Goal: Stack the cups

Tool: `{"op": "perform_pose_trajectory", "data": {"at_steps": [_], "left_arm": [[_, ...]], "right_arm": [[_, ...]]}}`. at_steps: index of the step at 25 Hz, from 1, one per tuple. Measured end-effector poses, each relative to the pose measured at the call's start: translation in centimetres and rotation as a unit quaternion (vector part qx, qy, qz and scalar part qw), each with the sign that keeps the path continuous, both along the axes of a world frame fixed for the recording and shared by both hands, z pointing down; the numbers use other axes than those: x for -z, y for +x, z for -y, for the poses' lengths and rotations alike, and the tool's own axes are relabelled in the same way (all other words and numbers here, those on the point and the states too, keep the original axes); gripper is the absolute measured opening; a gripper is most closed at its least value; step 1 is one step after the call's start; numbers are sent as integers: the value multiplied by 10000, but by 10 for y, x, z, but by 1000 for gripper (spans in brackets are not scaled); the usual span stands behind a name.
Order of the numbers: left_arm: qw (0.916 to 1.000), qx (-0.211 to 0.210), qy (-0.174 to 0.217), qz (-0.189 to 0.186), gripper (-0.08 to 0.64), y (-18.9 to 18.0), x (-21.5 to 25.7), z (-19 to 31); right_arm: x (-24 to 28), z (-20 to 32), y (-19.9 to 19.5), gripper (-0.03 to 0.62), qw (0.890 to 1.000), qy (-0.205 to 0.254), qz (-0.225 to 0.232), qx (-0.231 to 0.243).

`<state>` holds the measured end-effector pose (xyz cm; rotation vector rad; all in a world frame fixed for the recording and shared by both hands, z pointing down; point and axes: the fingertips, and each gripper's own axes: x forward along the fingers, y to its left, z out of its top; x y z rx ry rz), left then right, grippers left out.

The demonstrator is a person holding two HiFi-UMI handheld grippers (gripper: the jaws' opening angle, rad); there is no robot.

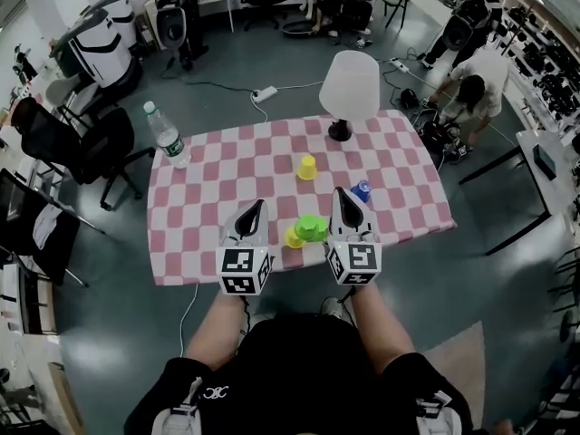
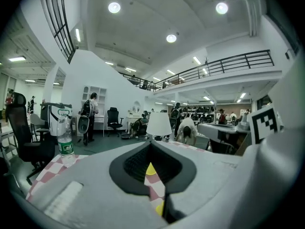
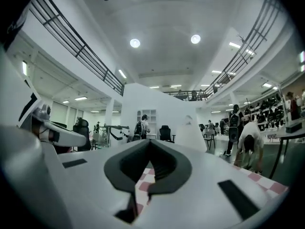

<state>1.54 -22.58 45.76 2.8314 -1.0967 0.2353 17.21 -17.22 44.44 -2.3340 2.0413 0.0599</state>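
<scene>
On the pink-and-white checked table (image 1: 208,234) a green cup (image 1: 312,227) rests together with a yellow cup (image 1: 294,239) near the front edge, between my two grippers. A second yellow cup (image 1: 307,168) stands upside down farther back. A small blue cup (image 1: 362,190) sits just right of my right gripper (image 1: 339,192). That gripper is shut and holds nothing. My left gripper (image 1: 259,204) hovers left of the green cup, its jaws together and empty. In the left gripper view the far yellow cup (image 2: 149,170) shows through the jaw window.
A white table lamp (image 1: 349,87) stands at the table's back edge. A water bottle (image 1: 167,137) stands at the back left corner. Office chairs (image 1: 82,148), cables on the floor and people working surround the table.
</scene>
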Motion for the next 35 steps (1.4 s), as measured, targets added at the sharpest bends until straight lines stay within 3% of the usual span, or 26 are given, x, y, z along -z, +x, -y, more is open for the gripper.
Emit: {"op": "perform_pose_trajectory", "data": {"at_steps": [7, 14, 19, 24, 26, 28, 29, 30, 31, 35], "left_arm": [[9997, 6, 222, -94, 14, -8, 18, 0], [9999, -86, 16, -55, 14, -5, 12, 5], [10000, -44, 23, -4, 15, 18, 14, 0], [9996, 234, 164, 72, 15, 38, 19, 4], [9992, 361, 172, 70, 14, 42, 19, 6], [9987, 477, 163, 75, 15, 45, 19, 8], [9984, 540, 149, 87, 15, 46, 18, 9], [9980, 614, 129, 104, 15, 47, 16, 9], [9974, 698, 108, 123, 15, 47, 14, 10], [9936, 1108, 46, 201, 15, 43, 7, 11]], "right_arm": [[9, -2, -5, 3, 9999, -23, -107, -105], [10, -7, 4, 3, 9997, -34, -164, -193], [8, -3, 28, 3, 9989, -250, -389, 125], [5, 21, 55, 3, 9892, -666, -985, 854], [1, 32, 64, 3, 9785, -918, -1357, 1254], [-7, 42, 71, 9, 9608, -1235, -1754, 1753], [-12, 48, 74, 83, 9492, -1420, -1933, 2035], [-18, 54, 76, 233, 9364, -1605, -2111, 2298], [-24, 60, 79, 310, 9236, -1765, -2294, 2514], [-45, 87, 82, 336, 8714, -2230, -2894, 3275]]}}
